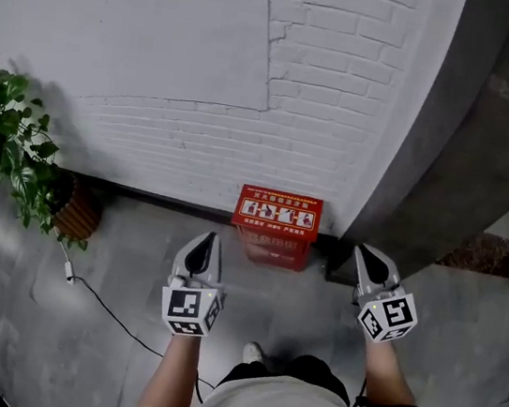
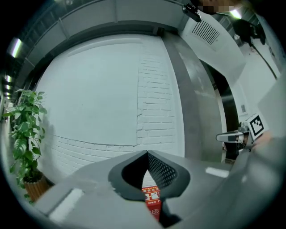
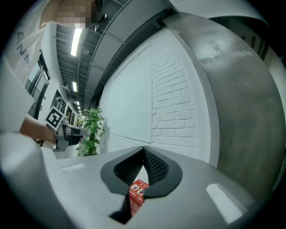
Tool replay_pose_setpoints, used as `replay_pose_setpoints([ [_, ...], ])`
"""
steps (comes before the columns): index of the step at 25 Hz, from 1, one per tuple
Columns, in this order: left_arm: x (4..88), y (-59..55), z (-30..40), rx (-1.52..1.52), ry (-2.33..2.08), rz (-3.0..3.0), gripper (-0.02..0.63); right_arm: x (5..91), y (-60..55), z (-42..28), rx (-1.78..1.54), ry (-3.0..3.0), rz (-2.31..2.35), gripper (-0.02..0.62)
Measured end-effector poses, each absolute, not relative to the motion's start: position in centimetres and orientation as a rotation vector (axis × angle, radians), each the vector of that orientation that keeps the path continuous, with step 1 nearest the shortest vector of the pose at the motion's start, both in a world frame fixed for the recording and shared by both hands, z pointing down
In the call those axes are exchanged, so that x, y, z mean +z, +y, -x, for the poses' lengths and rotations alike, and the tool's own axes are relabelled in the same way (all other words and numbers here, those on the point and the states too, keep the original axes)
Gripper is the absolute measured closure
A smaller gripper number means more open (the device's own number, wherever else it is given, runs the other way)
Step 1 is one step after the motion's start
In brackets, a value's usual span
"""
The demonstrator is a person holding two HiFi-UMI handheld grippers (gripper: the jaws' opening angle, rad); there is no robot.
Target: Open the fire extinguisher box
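Note:
A red fire extinguisher box point(image 1: 276, 226) stands on the floor against the white brick wall, its lid down. My left gripper point(image 1: 203, 242) hangs above the floor to the box's left, jaws shut, nothing between them. My right gripper point(image 1: 367, 255) hangs to the box's right by the grey pillar, jaws also shut and empty. In the left gripper view the red box point(image 2: 152, 199) shows through the gap below the shut jaw tips point(image 2: 147, 153). The right gripper view shows the box point(image 3: 136, 193) the same way under its tips point(image 3: 143, 148).
A potted green plant point(image 1: 16, 153) stands at the left by the wall, with a thin cable point(image 1: 106, 308) running across the grey floor. A wide grey concrete pillar point(image 1: 464, 134) rises right of the box. The person's shoe point(image 1: 254, 351) is near the box.

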State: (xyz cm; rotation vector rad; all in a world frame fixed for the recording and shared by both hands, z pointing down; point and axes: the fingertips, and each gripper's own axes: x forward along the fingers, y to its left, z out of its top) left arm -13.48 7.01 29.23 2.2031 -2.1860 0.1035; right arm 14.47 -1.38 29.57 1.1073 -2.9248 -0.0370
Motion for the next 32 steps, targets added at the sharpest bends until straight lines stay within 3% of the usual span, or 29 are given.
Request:
replay_pose_setpoints([
  [32,37.8,-10.3,16.6,0.221,-2.017,-2.231,0.601,38.8,-15.8,-11.0,0.153,-2.778,-1.226,0.589],
])
